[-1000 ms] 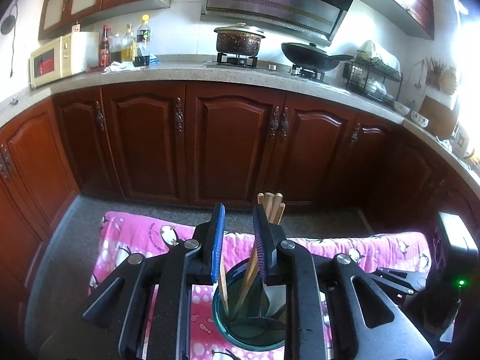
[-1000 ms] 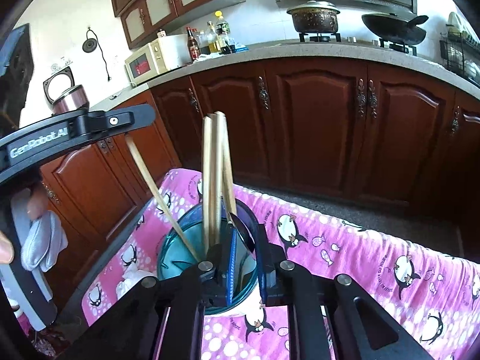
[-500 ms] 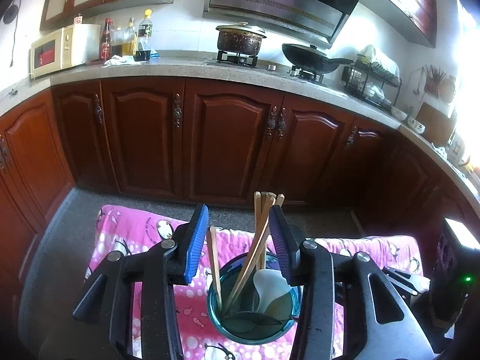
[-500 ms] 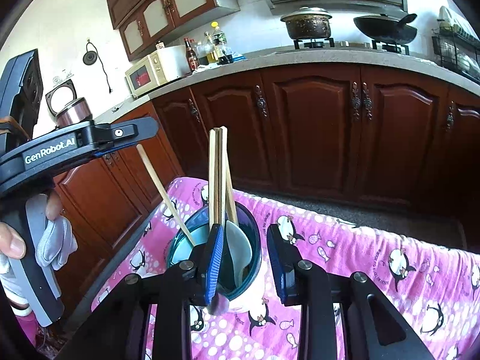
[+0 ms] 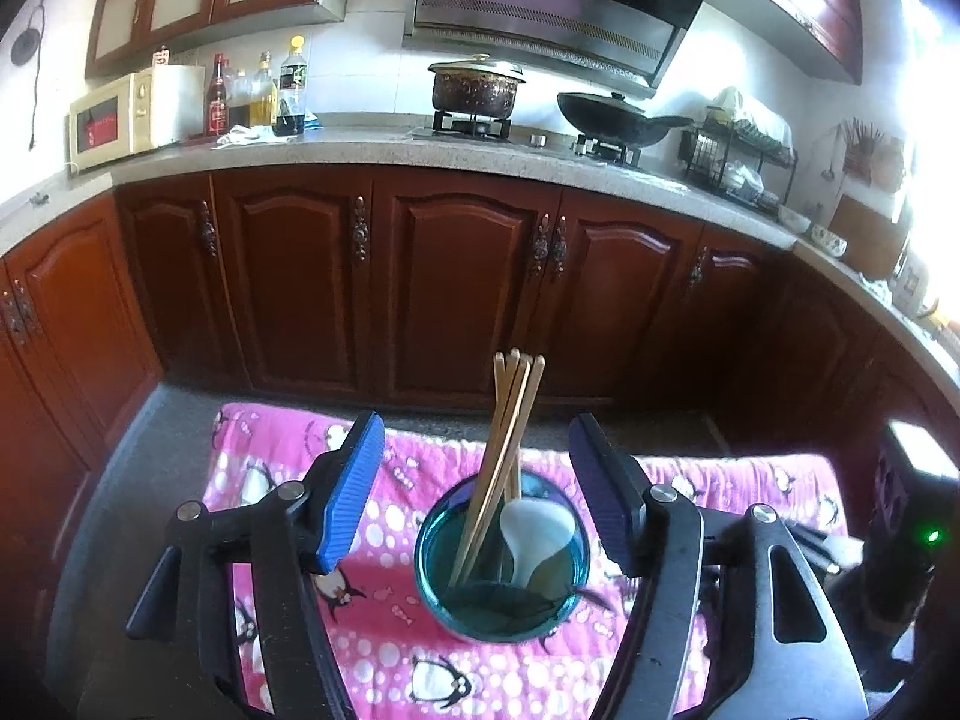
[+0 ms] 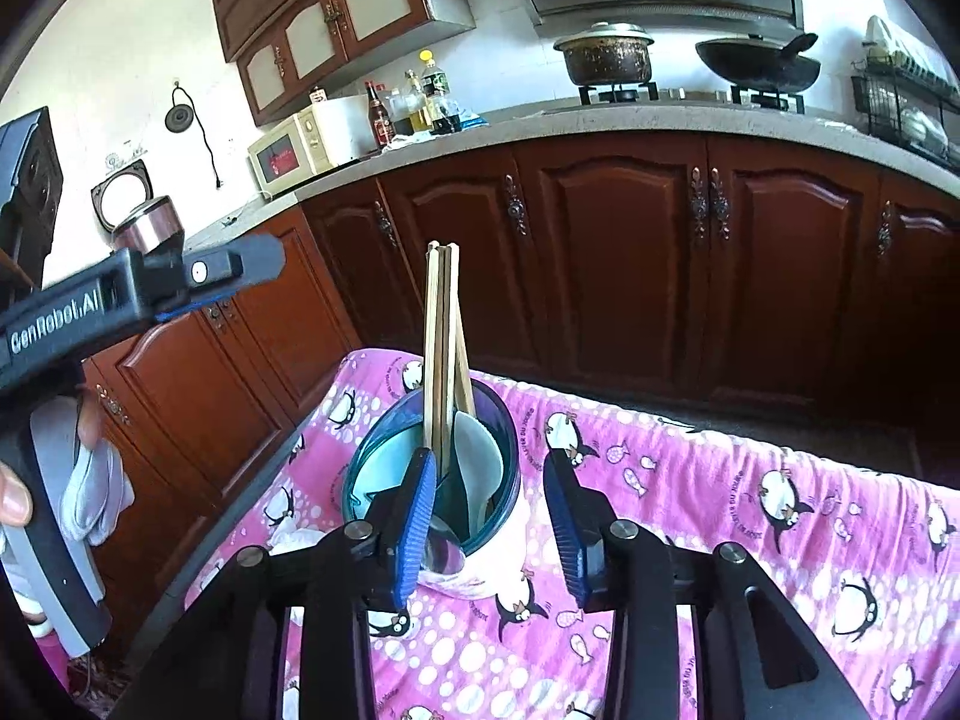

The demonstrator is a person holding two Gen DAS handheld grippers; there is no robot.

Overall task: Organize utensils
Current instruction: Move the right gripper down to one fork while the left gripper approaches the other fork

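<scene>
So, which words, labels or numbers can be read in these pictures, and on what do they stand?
"GenRobot.AI": on the arm of the left hand-held gripper, in the right wrist view.
Print on the pink penguin cloth: too small to read.
Bottle labels on the counter: too blurred.

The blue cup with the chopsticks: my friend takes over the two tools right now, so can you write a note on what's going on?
Left tool: open, jaws just opened wide, nothing held; the teal cup sits ahead between them, untouched.
Right tool: open, jaws just opened partway, nothing gripped; the cup stands just beyond its left finger.
Things: wooden chopsticks stand bundled in the cup, leaning on its rim. A pale spoon is in there too. The cup stands on the pink penguin cloth.
Done: chopsticks and spoon are in the cup, both released.
Left: no loose utensils show on the cloth; check outside the views before stopping.
</scene>
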